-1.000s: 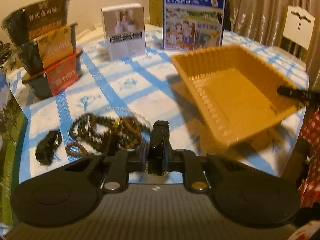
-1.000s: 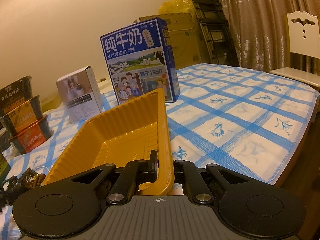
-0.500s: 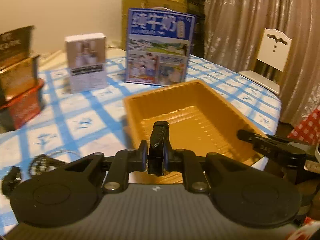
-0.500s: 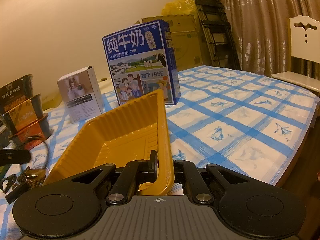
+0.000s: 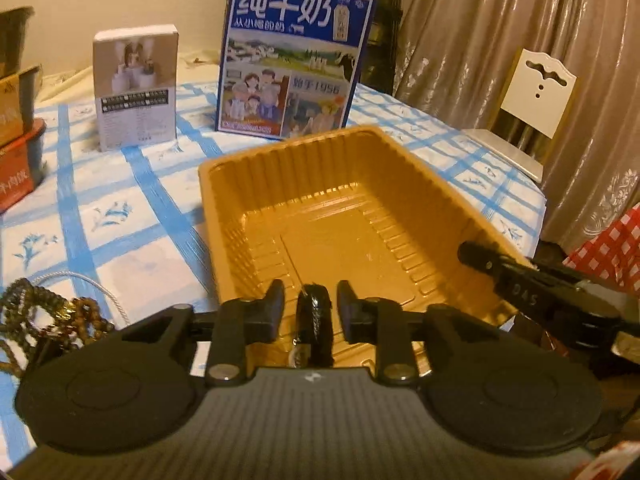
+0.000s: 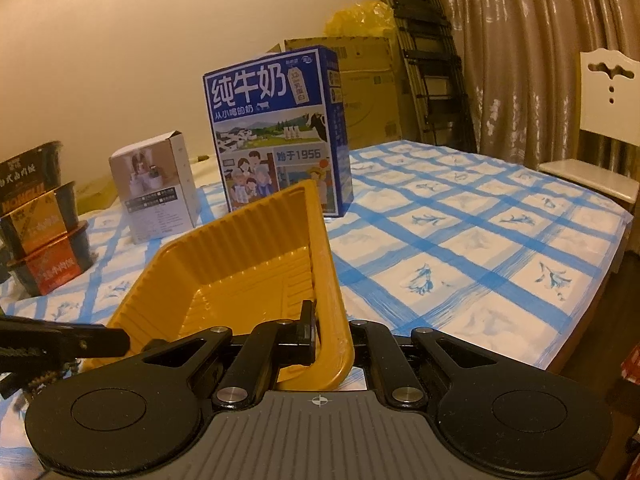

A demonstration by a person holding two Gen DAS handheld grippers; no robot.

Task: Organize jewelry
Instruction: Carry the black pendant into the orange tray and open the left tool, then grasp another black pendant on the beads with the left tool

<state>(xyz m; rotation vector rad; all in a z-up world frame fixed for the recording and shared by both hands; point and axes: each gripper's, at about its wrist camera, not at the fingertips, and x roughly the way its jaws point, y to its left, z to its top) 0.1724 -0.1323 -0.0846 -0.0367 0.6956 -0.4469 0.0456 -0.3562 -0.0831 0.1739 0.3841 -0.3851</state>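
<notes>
An orange ribbed plastic tray (image 5: 320, 216) lies on the blue-checked tablecloth. My left gripper (image 5: 311, 293) hangs over the tray's near end, and its jaws are opening. A small black glossy piece (image 5: 314, 320) stands between them with a gap on each side. My right gripper (image 6: 332, 320) is shut on the tray (image 6: 240, 256), pinching its near right wall and tilting it up. That gripper also shows at the tray's right rim as the right gripper (image 5: 516, 280). Brown bead strings (image 5: 44, 316) and a white cord (image 5: 80, 280) lie left of the tray.
A blue milk carton box (image 5: 296, 60) and a small white box (image 5: 136, 88) stand behind the tray. Stacked noodle bowls (image 6: 40, 232) sit at the far left. A white chair (image 5: 536, 92) and curtains are beyond the table's right edge.
My left gripper has swung right, from over the bead strings to over the tray, carrying the black piece. Its jaws have now parted from the piece. The right gripper and tray stayed put.
</notes>
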